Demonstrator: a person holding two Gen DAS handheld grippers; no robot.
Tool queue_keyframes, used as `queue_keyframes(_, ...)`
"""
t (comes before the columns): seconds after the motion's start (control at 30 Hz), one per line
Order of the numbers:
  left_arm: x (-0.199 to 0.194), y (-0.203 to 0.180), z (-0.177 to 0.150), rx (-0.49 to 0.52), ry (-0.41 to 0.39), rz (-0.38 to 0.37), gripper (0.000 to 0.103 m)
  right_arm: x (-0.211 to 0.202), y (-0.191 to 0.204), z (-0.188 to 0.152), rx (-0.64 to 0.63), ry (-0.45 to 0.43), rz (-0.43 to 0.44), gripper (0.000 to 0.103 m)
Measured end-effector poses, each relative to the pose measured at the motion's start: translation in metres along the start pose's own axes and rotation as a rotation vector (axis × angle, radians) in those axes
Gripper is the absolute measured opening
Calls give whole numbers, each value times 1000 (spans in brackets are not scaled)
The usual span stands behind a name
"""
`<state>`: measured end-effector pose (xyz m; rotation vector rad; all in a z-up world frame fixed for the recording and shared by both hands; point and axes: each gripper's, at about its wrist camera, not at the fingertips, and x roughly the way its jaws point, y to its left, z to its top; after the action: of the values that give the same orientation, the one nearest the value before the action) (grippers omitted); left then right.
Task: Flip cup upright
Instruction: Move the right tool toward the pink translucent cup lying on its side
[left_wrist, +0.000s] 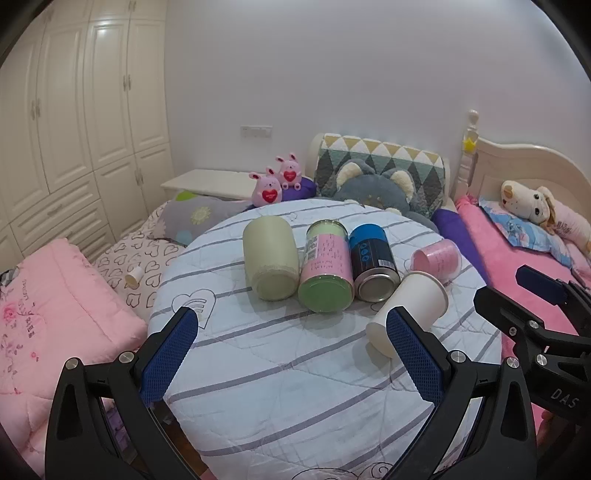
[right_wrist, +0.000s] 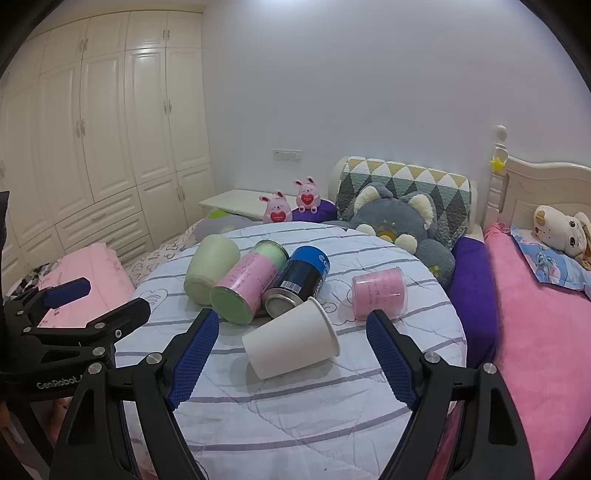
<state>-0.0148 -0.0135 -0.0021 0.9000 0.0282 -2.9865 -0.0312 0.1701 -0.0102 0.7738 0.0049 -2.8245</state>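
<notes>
I see the white paper cup lying on its side at the middle of my right wrist view, smooth-walled and tapered, its rolled rim toward the upper right and its flat base toward the lower left. It rests on a round table covered by a quilted pale cloth with grey stripes and heart outlines.

My right gripper has its jaws wide apart, holding nothing; the ribbed blue pads flank the cup without touching it. My left gripper is likewise spread and empty, low in its own frame, with the cup just beside its right-hand pad. The right gripper's black body reads "DAS" in the left view; the left one reads "GenRobot" in the right view.

Behind the cup, three cylinders lie side by side, touching: a matte cream cup, a green jar with a pink label whose handwriting-style print is too small for me to read, and a blue-and-black metal can with a barcode. A translucent pink jar lies apart at the right. Two pink plush bunnies with red hearts sit beyond the table.
</notes>
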Motion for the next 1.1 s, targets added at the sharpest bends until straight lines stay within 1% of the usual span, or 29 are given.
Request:
queue_keyframes(0.27,8,4,2,-4,14,-4,103,10,2,2,-4,18,-1,83)
queue_keyframes(0.6,27,16,7,-29,38,0,103,30,5,7,-1,53,-2,83)
queue_keyframes(0.77,40,24,10,-49,63,-8,103,39,6,10,4,71,-9,83)
queue_keyframes(0.93,56,28,12,-37,90,-12,103,57,6,16,24,111,-27,83)
queue_keyframes(0.97,58,28,12,-25,98,-26,103,60,6,16,27,119,-30,83)
queue_keyframes(1.1,70,26,12,-14,120,-48,103,76,4,21,64,157,-35,83)
